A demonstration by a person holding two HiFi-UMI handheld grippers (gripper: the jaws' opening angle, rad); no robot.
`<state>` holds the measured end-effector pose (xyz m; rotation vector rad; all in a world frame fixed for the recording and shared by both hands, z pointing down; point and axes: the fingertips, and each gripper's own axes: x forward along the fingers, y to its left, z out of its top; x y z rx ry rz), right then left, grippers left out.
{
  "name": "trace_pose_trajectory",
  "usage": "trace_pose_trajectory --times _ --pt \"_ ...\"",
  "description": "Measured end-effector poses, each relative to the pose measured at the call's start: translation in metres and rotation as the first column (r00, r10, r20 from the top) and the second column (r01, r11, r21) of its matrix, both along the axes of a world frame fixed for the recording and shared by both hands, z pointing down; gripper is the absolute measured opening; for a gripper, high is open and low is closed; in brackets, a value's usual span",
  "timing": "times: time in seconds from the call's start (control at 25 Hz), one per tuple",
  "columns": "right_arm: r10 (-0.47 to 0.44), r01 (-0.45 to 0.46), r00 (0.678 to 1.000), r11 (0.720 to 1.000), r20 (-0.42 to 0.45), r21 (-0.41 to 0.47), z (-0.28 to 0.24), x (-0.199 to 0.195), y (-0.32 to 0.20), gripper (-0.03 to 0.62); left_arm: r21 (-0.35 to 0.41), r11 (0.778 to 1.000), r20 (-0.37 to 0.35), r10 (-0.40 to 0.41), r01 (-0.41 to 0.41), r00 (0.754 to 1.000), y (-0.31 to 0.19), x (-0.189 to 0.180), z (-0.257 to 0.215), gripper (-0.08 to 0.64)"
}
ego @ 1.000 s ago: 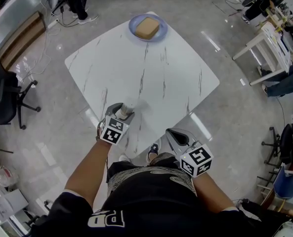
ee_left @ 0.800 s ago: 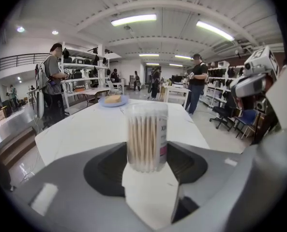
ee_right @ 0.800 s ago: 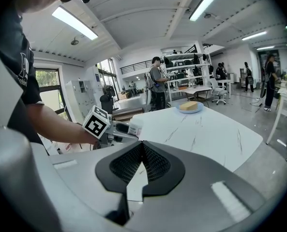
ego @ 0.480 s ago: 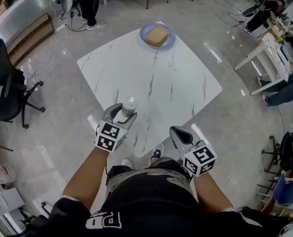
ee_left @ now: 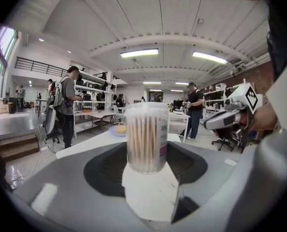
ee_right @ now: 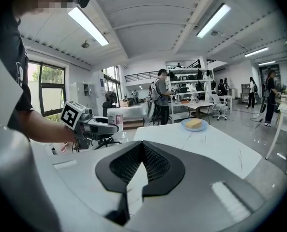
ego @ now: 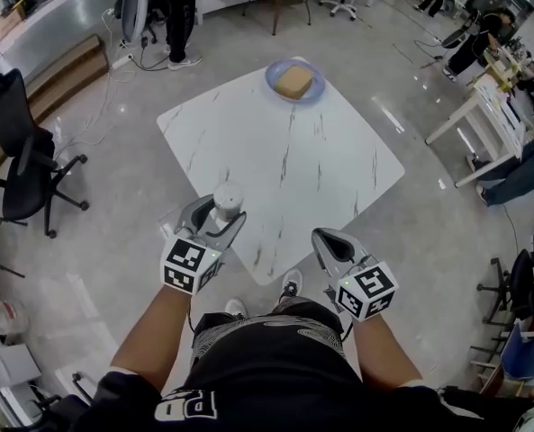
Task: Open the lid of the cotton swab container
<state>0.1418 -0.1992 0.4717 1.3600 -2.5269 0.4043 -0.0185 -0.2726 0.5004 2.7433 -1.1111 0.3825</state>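
Cotton swab container (ee_left: 147, 137) held clear of the table (ego: 321, 160), by its near edge. The left gripper (ego: 220, 216) is clamped on the lower body. The right gripper (ego: 331, 241) waits well to the side, jaws pressed together on nothing. The container stands upright, its long axis vertical and its lid (ee_left: 147, 106) uppermost; the swabs inside stand on end. It looks to be a light, thin-walled clear plastic cylinder with smooth sides, likely to slip or flex under a hard squeeze. The best hold for opening is probably the lid's rim, with the body steadied below.
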Motion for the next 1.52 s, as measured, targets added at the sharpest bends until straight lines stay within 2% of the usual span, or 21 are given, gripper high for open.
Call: trace_pose_trajectory --times 0.48,0.68,0.96,1.52 --pt "-0.002 0.002 1.000 0.999 -0.001 0.053 -0.021 -0.027 0.018 0.000 0.097 0.995 -0.035 0.022 -0.019 0.999 0.043 -0.030 -0.049 0.305" --pt "0.011 -0.012 1.000 0.998 0.005 0.066 -0.028 -0.033 0.026 0.000 0.078 0.997 -0.041 0.029 -0.026 0.999 0.060 -0.035 -0.054 0.306" --pt "0.003 -0.003 1.000 0.998 -0.001 0.070 -0.023 -0.042 0.040 0.000 0.107 0.993 -0.051 0.064 -0.059 0.997 0.081 -0.028 -0.055 0.305" --pt "-0.003 0.004 1.000 0.998 -0.009 0.065 -0.025 -0.043 0.042 0.000 0.078 0.996 -0.073 0.057 -0.052 0.996 0.083 -0.032 -0.052 0.305"
